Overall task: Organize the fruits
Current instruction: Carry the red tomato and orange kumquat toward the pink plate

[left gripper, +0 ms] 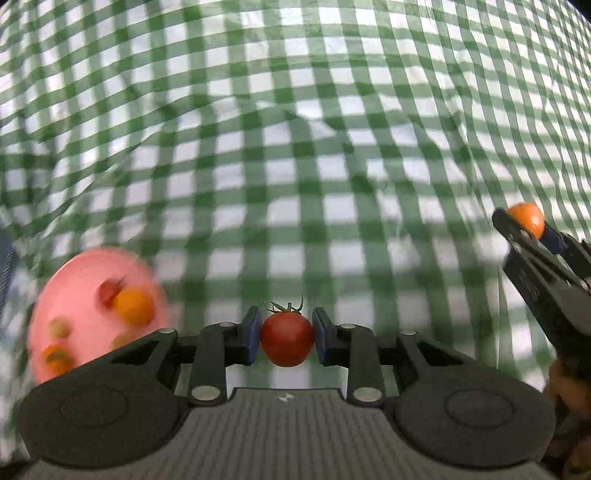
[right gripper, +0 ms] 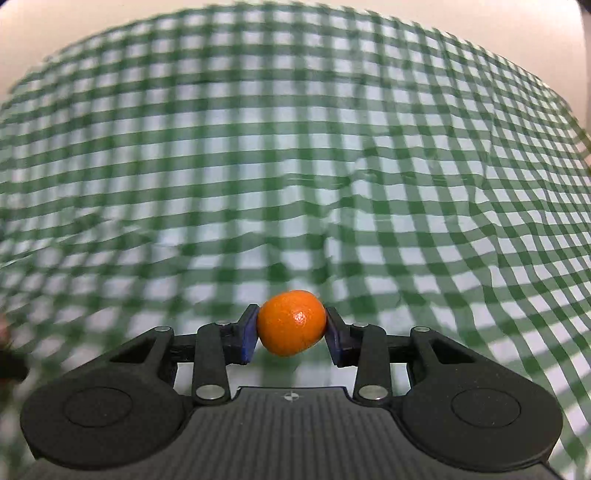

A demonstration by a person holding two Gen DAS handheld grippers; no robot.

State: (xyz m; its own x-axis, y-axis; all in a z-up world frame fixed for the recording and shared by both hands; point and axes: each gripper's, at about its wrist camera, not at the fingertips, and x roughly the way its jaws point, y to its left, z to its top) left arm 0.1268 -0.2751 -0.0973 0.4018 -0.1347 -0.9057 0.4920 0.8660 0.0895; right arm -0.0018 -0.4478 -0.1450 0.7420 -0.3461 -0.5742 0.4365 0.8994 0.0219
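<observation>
My left gripper [left gripper: 287,334] is shut on a red cherry tomato [left gripper: 287,341] with a green stem, held above the cloth. My right gripper [right gripper: 291,326] is shut on a small orange fruit [right gripper: 291,323]. In the left wrist view the right gripper [left gripper: 532,225] shows at the far right with the orange fruit [left gripper: 526,218] between its pads. A pink plate [left gripper: 77,291] lies at the lower left of the left wrist view. It holds several small fruits, among them an orange one [left gripper: 135,306] and a red tomato [left gripper: 109,291].
A wrinkled green and white checked cloth [left gripper: 295,166] covers the table; it also fills the right wrist view [right gripper: 295,166]. Its far edge and a pale surface beyond [right gripper: 110,18] show at the top of the right wrist view.
</observation>
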